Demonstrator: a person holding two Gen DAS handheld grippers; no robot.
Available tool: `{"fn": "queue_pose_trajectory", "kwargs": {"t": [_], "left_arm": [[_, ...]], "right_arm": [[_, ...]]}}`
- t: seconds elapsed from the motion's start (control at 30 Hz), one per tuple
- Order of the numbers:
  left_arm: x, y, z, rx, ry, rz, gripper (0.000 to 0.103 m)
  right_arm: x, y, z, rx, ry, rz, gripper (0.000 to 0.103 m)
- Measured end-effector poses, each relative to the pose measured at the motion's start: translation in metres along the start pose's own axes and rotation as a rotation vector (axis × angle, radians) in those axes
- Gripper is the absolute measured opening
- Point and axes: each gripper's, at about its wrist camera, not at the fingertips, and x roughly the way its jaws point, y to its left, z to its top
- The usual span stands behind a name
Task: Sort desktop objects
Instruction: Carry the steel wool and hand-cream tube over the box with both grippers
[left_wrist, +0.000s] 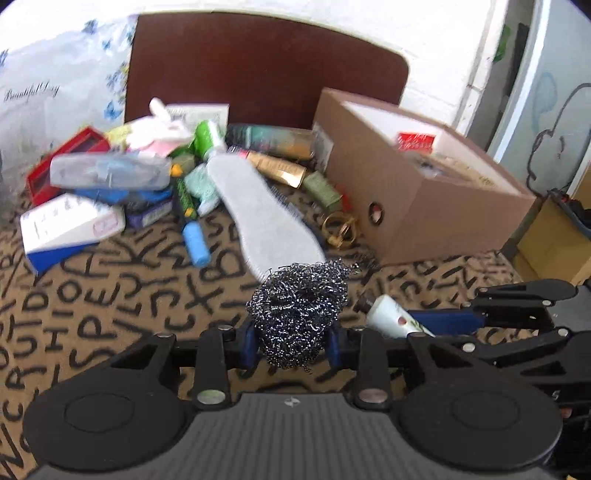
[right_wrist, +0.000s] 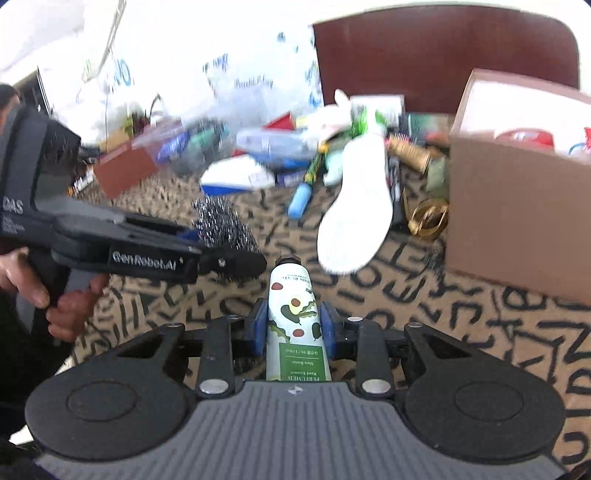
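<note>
My left gripper (left_wrist: 293, 341) is shut on a steel wool scourer (left_wrist: 299, 310) and holds it above the lettered tablecloth (left_wrist: 110, 295). The scourer also shows in the right wrist view (right_wrist: 221, 225), at the left gripper's tip. My right gripper (right_wrist: 293, 326) is shut on a white hand cream tube (right_wrist: 293, 325) with green leaf print, cap pointing forward. The tube also shows in the left wrist view (left_wrist: 391, 317), to the right of the scourer. An open cardboard box (left_wrist: 424, 192) stands at the right, with items inside.
A pile of objects lies at the back left: a grey insole (left_wrist: 258, 214), a blue tube (left_wrist: 195, 240), a gold tube (left_wrist: 280, 168), a white and blue box (left_wrist: 66, 229), a red box (left_wrist: 66, 155). A gold ring (left_wrist: 338, 229) lies by the cardboard box. A brown chair back (left_wrist: 266, 70) stands behind.
</note>
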Motion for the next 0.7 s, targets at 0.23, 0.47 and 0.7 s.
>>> {"fn": "queue_pose_trajectory", "kwargs": {"t": [0.23,0.47,0.7], "left_arm": [[-0.008,-0.033,0.042,0.056,-0.083,-0.087,0.036],[-0.001,-0.078,0.097,0.111,-0.157,-0.177,0.036],[0.034,-0.110,0.142,0.125,-0.141,-0.237,0.036]], "right_arm": [[-0.042,-0.012,0.029,-0.004,-0.163,-0.067,0.029],[-0.080,-0.038,0.060,-0.015,-0.293,-0.201,0.029],[-0.102,-0.083,0.086,0.020,-0.390,-0.356,0.029]]}}
